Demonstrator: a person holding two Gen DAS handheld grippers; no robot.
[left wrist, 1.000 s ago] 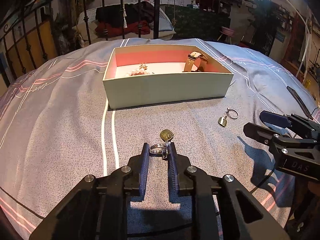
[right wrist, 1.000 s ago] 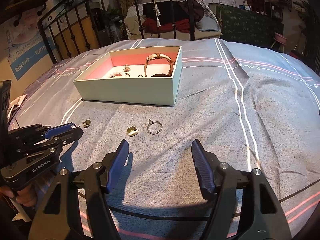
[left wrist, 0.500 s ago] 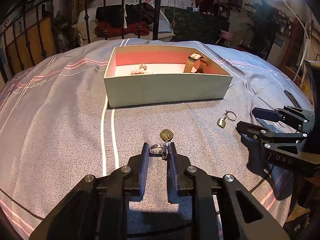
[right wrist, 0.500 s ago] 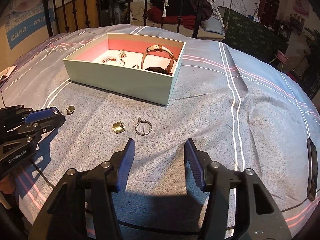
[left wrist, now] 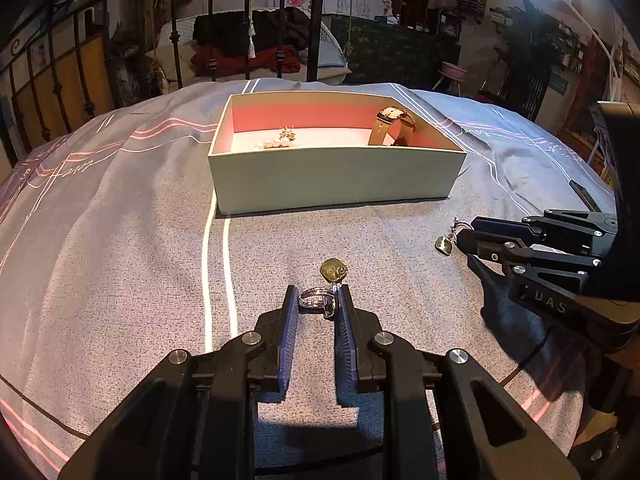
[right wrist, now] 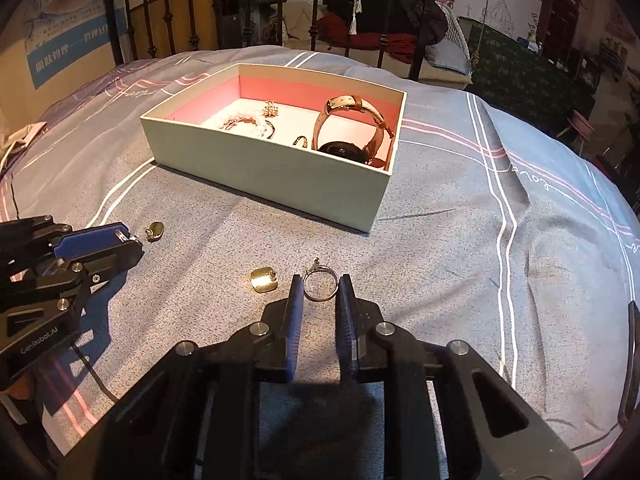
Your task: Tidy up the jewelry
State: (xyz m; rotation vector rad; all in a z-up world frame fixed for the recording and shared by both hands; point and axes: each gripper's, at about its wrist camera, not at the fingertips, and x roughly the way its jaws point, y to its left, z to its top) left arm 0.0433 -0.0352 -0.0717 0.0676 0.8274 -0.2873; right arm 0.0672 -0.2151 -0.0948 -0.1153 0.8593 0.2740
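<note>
My left gripper [left wrist: 318,300] is shut on a silver ring [left wrist: 317,299], just above the grey bedspread, with a gold charm [left wrist: 333,269] lying just ahead of it. My right gripper [right wrist: 320,286] has closed around a second ring [right wrist: 319,285] on the bedspread, its fingers touching both sides. A gold square charm [right wrist: 264,279] lies to its left. The pale green box [left wrist: 336,180] with pink lining holds a watch [right wrist: 352,128], pearls [left wrist: 276,143] and small pieces. The left gripper also shows in the right wrist view [right wrist: 120,240] beside the gold charm [right wrist: 155,230].
A black iron bed rail [left wrist: 312,20] stands behind the box. A dark flat object [right wrist: 630,360] lies at the bedspread's right edge. The right gripper's body [left wrist: 560,264] reaches in from the right in the left wrist view, beside a small gold charm [left wrist: 444,245].
My right gripper moved forward to the ring and narrowed from wide open to closed around it. My left gripper kept its hold on its ring and barely moved.
</note>
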